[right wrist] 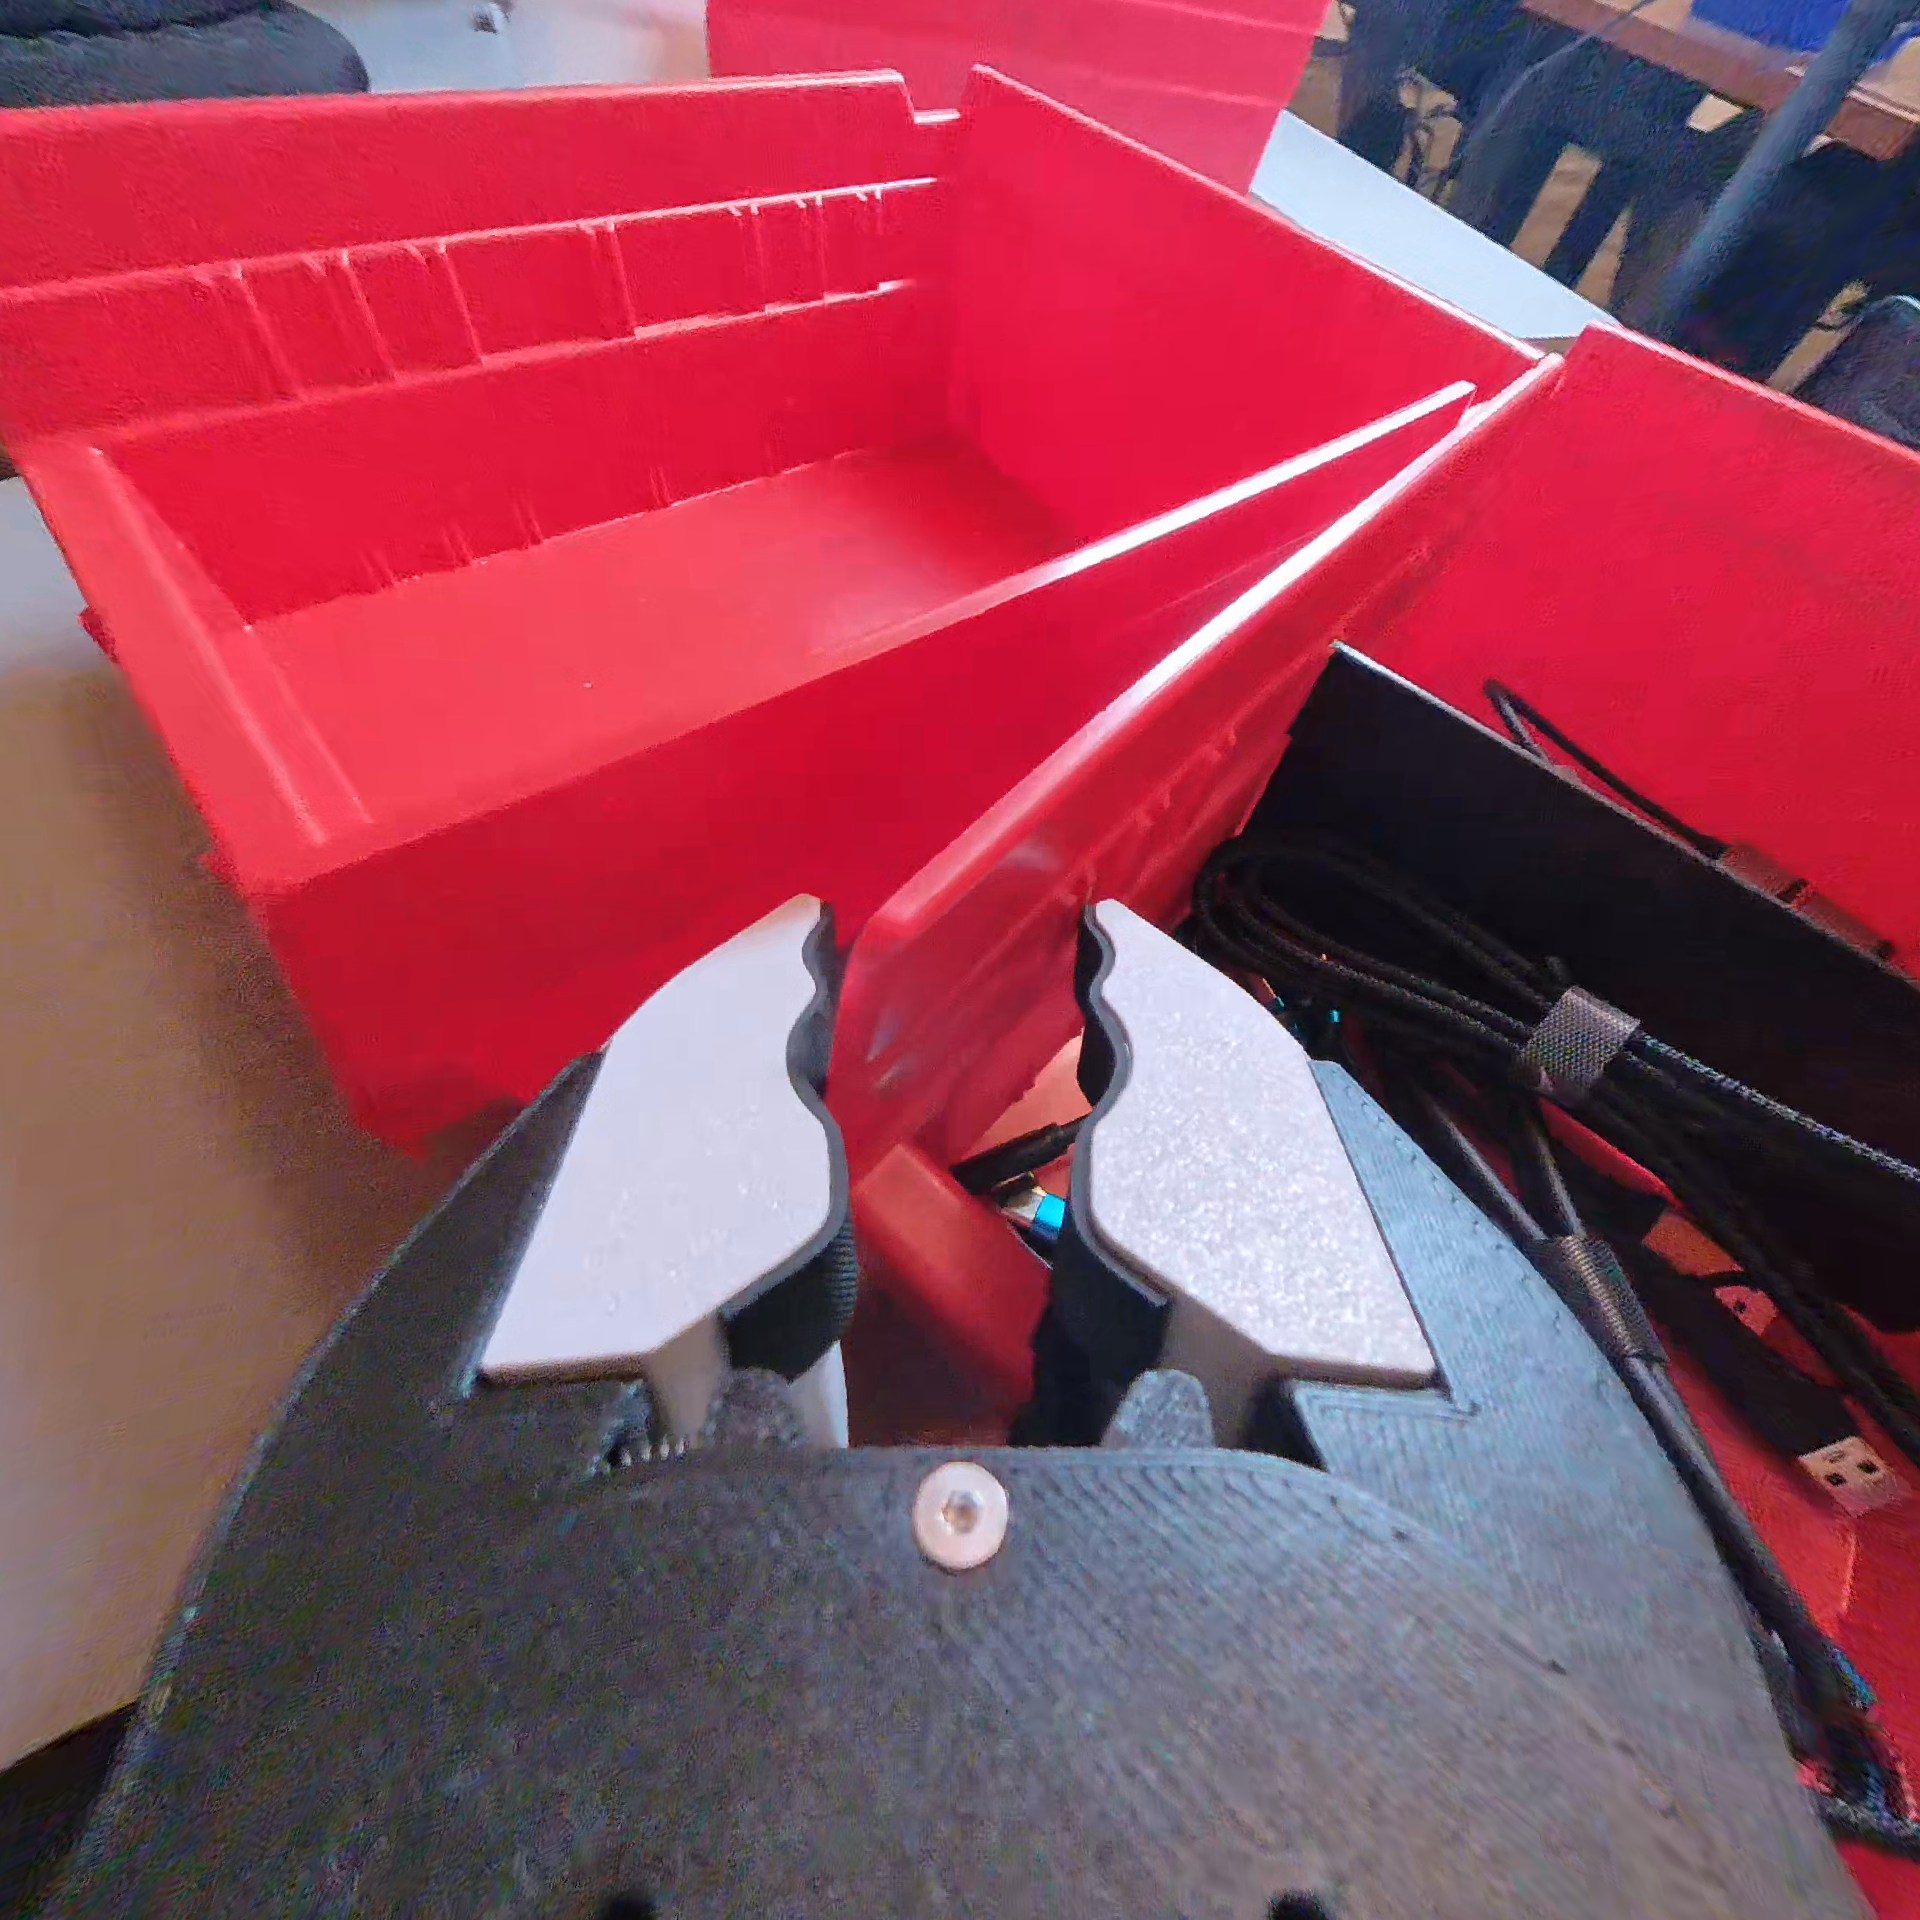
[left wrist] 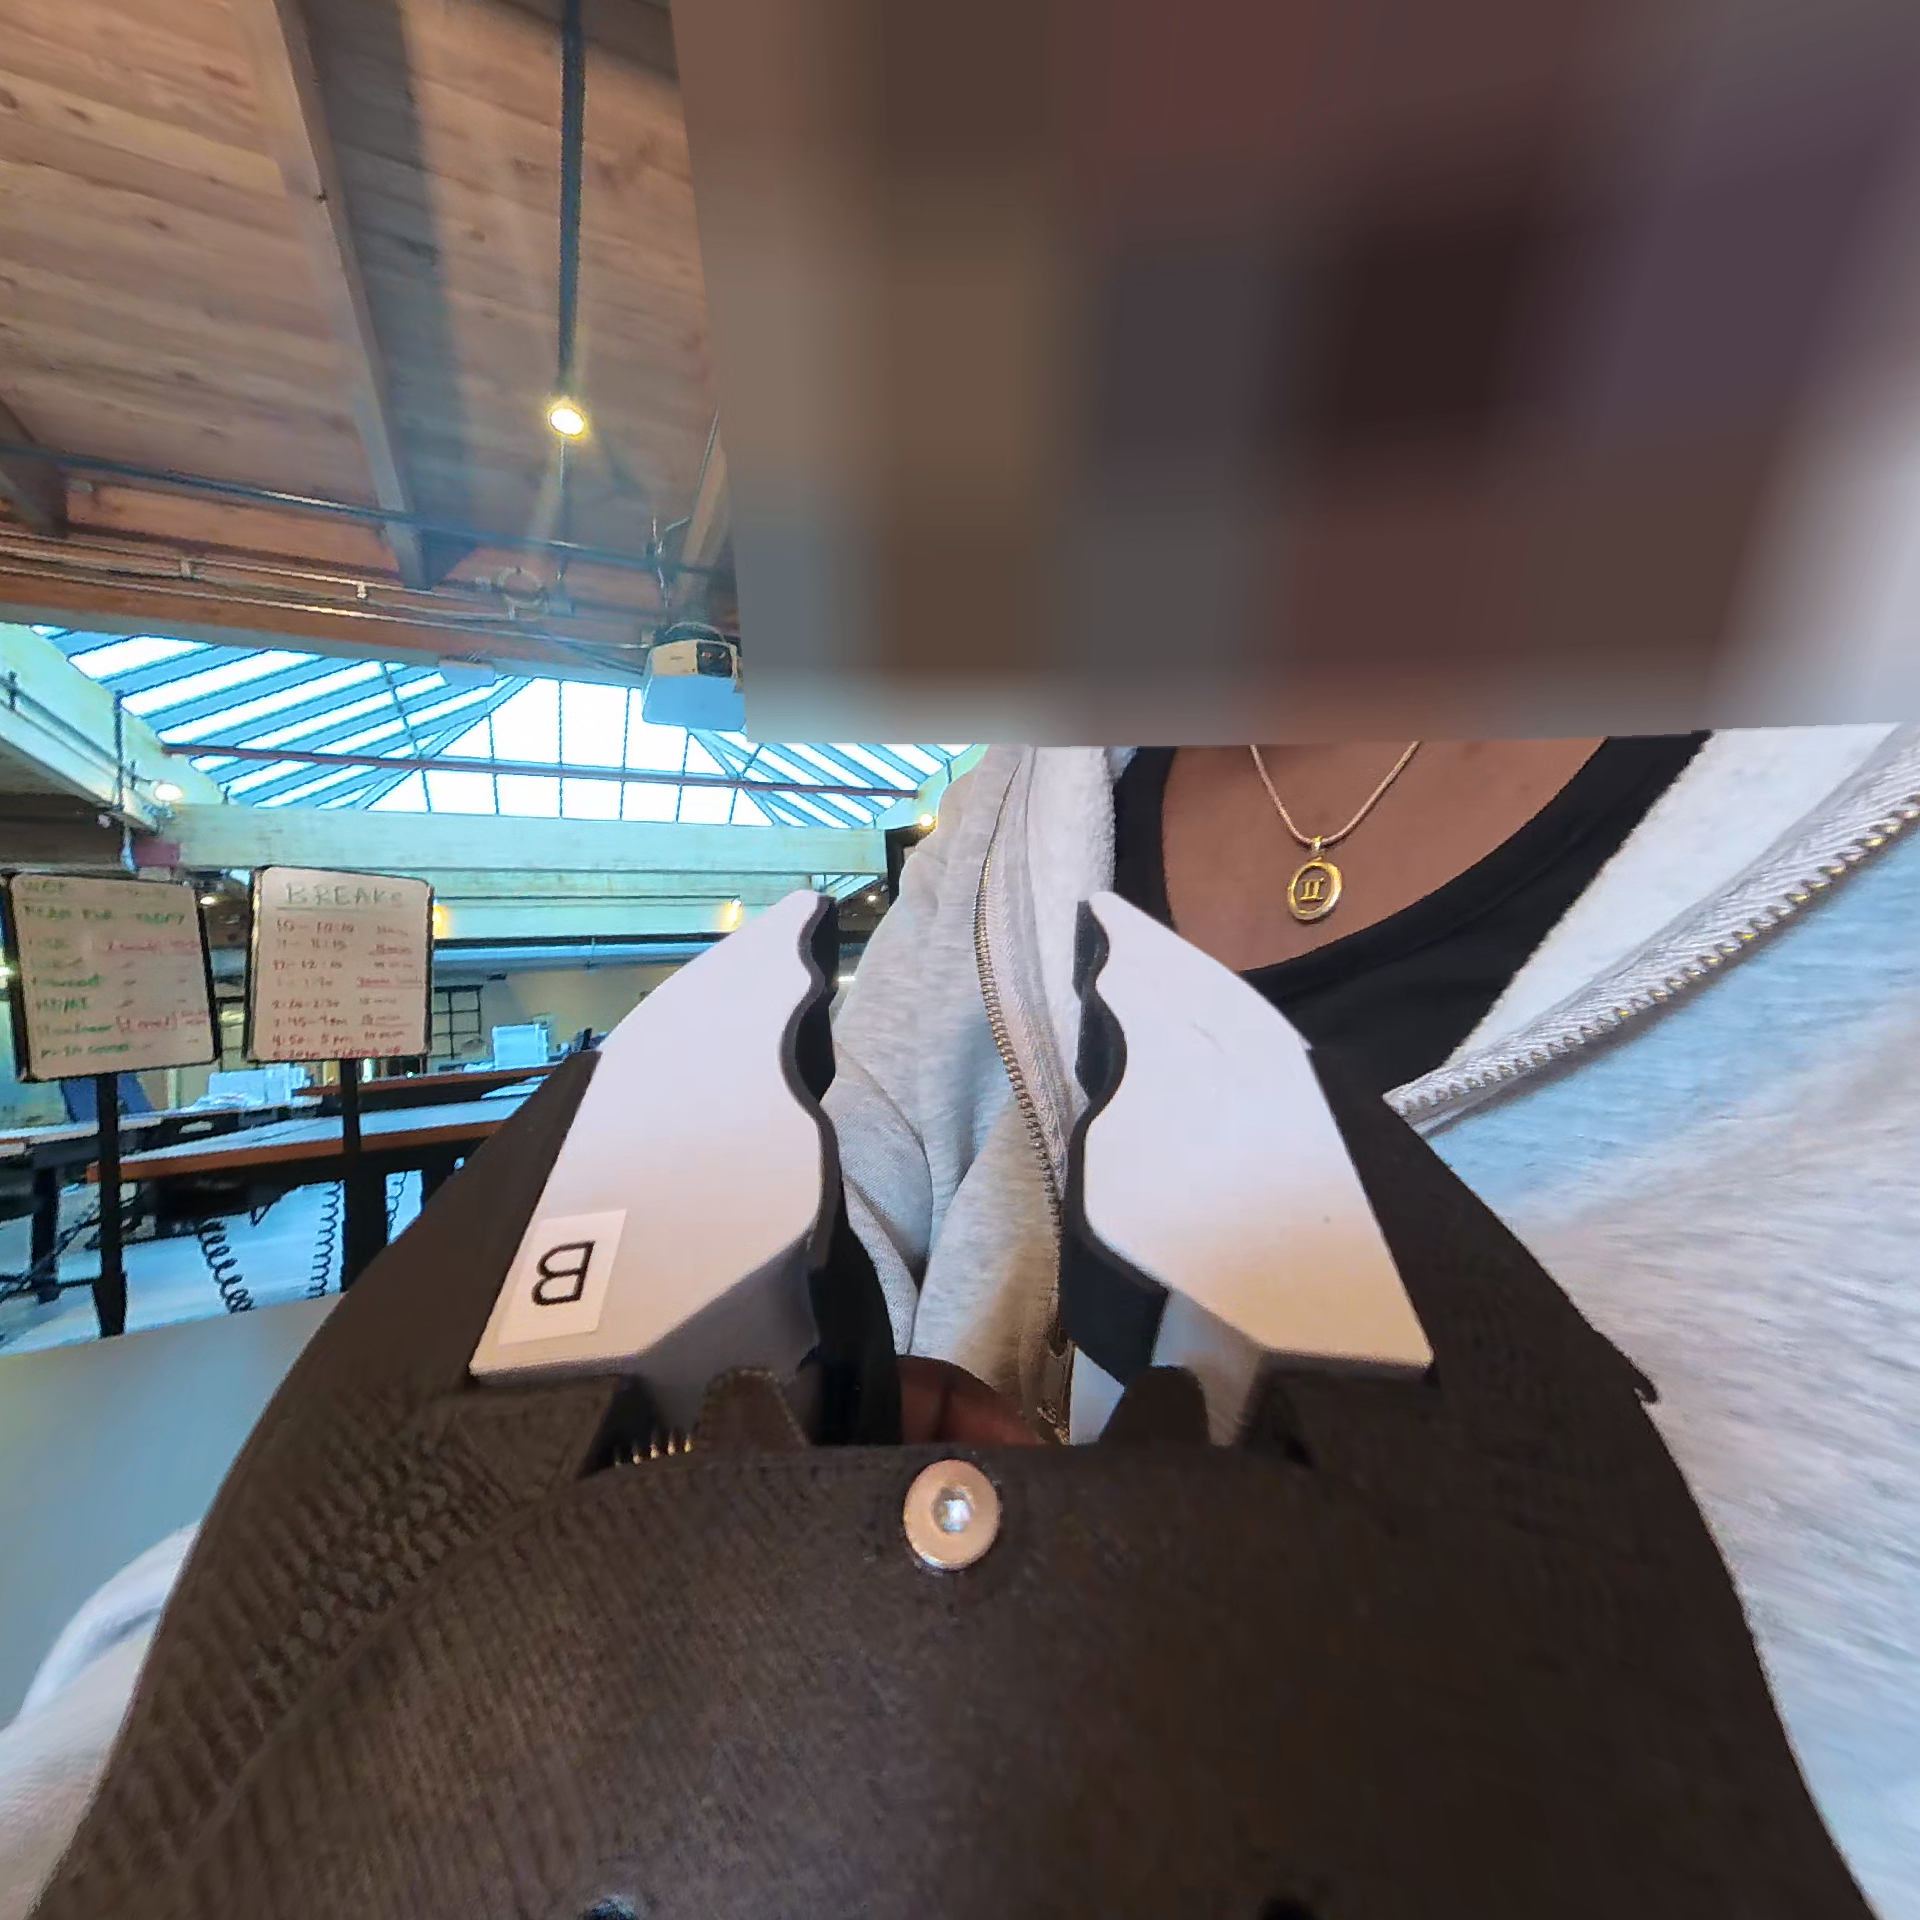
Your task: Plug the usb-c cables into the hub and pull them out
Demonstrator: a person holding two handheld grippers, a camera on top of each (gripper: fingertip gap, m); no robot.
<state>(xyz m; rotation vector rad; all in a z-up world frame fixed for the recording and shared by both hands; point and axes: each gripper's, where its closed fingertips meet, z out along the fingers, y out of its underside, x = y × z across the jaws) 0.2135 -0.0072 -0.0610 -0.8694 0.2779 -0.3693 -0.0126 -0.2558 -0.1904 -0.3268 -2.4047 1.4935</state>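
Gaping empty, right claw point(right wrist: 956, 1023) straddling red bin point(right wrist: 1049, 831) rim beside coiled cables point(right wrist: 1455, 997); left claw point(left wrist: 956, 1023) parted, facing person point(left wrist: 1558, 1143)

Black printed gripper point(left wrist: 956, 925) bodies, pale grey fingers point(left wrist: 686, 1122), silver screws point(left wrist: 951, 1512), grey zip hoodie point(left wrist: 1662, 1195).

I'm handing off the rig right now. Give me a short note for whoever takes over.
Left gripper: open, empty, raised toward the person's grey hoodie, away from the work.
Right gripper: open, empty, over the wall between two red bins.
Black cables: bundled in the right-hand bin. Left bin holds nothing.
Hub: not clearly identifiable.
Done: nothing visible. Left: all plugging and unplugging.
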